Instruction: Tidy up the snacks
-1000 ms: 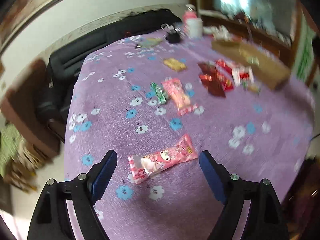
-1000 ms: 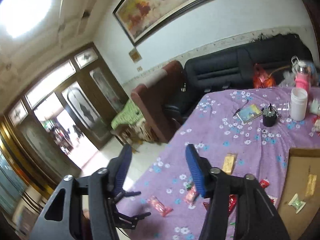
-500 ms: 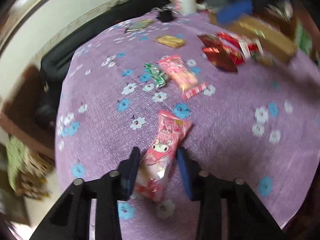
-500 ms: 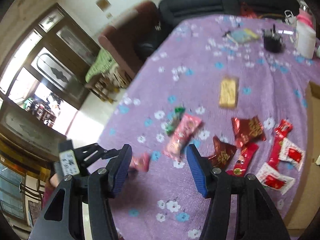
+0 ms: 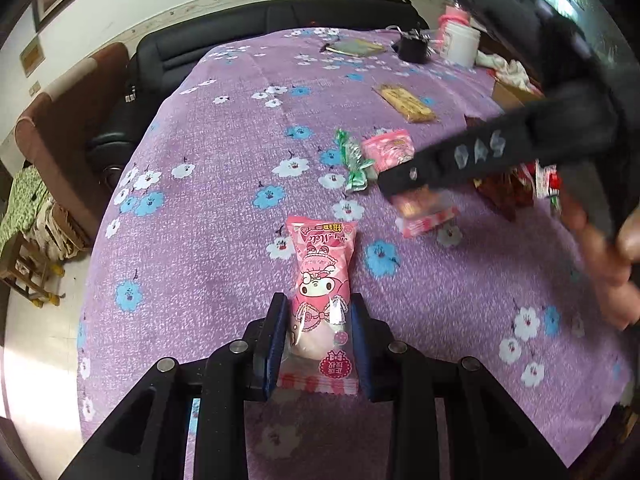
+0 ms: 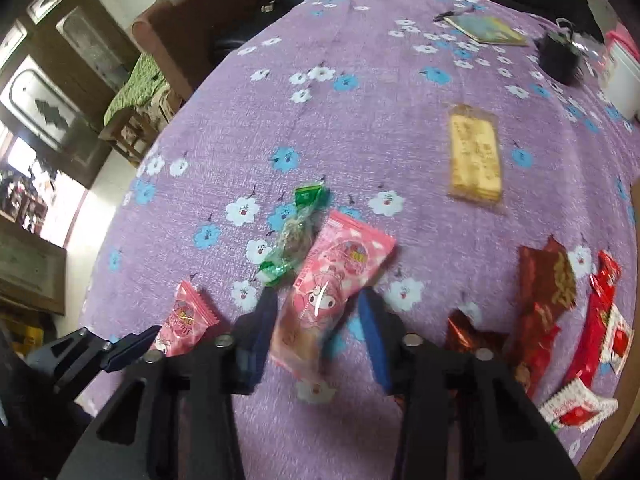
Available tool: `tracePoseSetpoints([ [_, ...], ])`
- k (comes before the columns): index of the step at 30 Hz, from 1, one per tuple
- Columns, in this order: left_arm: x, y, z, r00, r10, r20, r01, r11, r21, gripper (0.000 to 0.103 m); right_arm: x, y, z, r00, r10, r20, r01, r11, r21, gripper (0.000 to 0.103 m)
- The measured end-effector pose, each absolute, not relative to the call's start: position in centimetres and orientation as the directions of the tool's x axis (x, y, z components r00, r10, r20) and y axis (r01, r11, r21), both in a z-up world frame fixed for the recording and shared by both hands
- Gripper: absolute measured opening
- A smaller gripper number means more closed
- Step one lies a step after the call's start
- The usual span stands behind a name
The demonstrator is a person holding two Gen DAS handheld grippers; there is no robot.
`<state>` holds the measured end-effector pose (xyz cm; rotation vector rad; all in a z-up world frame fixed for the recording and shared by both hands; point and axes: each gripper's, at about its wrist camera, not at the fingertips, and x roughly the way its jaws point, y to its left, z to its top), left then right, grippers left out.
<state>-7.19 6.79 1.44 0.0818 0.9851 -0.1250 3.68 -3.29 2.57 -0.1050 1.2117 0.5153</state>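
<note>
My left gripper [image 5: 318, 336] is clamped tight on a pink snack pack [image 5: 322, 300]; my right gripper [image 6: 320, 332] hangs spread wide above another.

The right gripper [image 5: 404, 184] is blurry in the left view and covers part of a pink pack [image 5: 390, 148]. The white tub [image 6: 626, 84] is cut off by the edge. In the right view, the near end of the pink pack [image 6: 332, 284] is blurred.
</note>
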Motion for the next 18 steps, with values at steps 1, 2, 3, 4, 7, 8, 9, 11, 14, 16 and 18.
tracePoseSetpoints([
  [1, -7.2, 6.8, 1.4, 0.551, -0.068, -0.831, 0.134, 0.991, 0.008, 0.032, 3.5, -3.1, 2.5, 0.265, 0.313, -0.912, -0.444, 0.879, 0.173, 0.029],
  [2, -7.3, 6.7, 1.4, 0.56, -0.066, -0.826, 0.126, 0.992, 0.006, 0.029, 3.2, -3.0, 2.5, 0.273, 0.313, -0.909, -0.456, 0.875, 0.164, 0.027],
  [3, -7.3, 6.7, 1.4, 0.565, -0.072, -0.822, 0.122, 0.993, -0.003, 0.028, 3.0, -3.0, 2.5, 0.279, 0.32, -0.905, -0.47, 0.868, 0.162, 0.025],
  [4, -7.3, 6.7, 1.5, 0.57, -0.081, -0.818, 0.118, 0.993, -0.016, 0.028, 2.9, -3.4, 2.6, 0.285, 0.337, -0.897, -0.474, 0.863, 0.174, 0.021],
  [7, -7.3, 6.7, 1.6, 0.571, -0.141, -0.809, 0.105, 0.99, -0.098, 0.028, 2.6, -4.7, 3.0, 0.288, 0.371, -0.883, -0.476, 0.856, 0.204, 0.019],
  [8, -7.2, 6.5, 1.7, 0.57, -0.161, -0.806, 0.105, 0.987, -0.123, 0.028, 2.4, -5.1, 3.3, 0.295, 0.378, -0.878, -0.479, 0.853, 0.207, 0.019],
  [9, -7.1, 6.3, 1.8, 0.571, -0.172, -0.803, 0.104, 0.985, -0.137, 0.028, 2.2, -5.7, 3.5, 0.307, 0.385, -0.87, -0.481, 0.852, 0.208, 0.019],
  [11, -6.9, 5.6, 2.3, 0.58, -0.184, -0.793, 0.105, 0.983, -0.151, 0.027, 1.7, -7.1, 4.3, 0.314, 0.435, -0.844, -0.486, 0.837, 0.251, 0.019],
  [14, -6.7, 3.9, 3.3, 0.599, -0.212, -0.772, 0.118, 0.977, -0.177, 0.027, 1.5, -9.4, 5.7, 0.341, 0.486, -0.804, -0.482, 0.825, 0.294, 0.019],
  [16, -6.4, 2.5, 4.2, 0.615, -0.224, -0.756, 0.124, 0.974, -0.188, 0.027, 1.5, -11.3, 6.8, 0.361, 0.52, -0.774, -0.477, 0.816, 0.326, 0.019],
  [18, -6.0, 1.3, 4.9, 0.631, -0.237, -0.739, 0.135, 0.971, -0.196, 0.027, 1.7, -13.1, 7.4, 0.385, 0.529, -0.756, -0.459, 0.821, 0.34, 0.019],
])
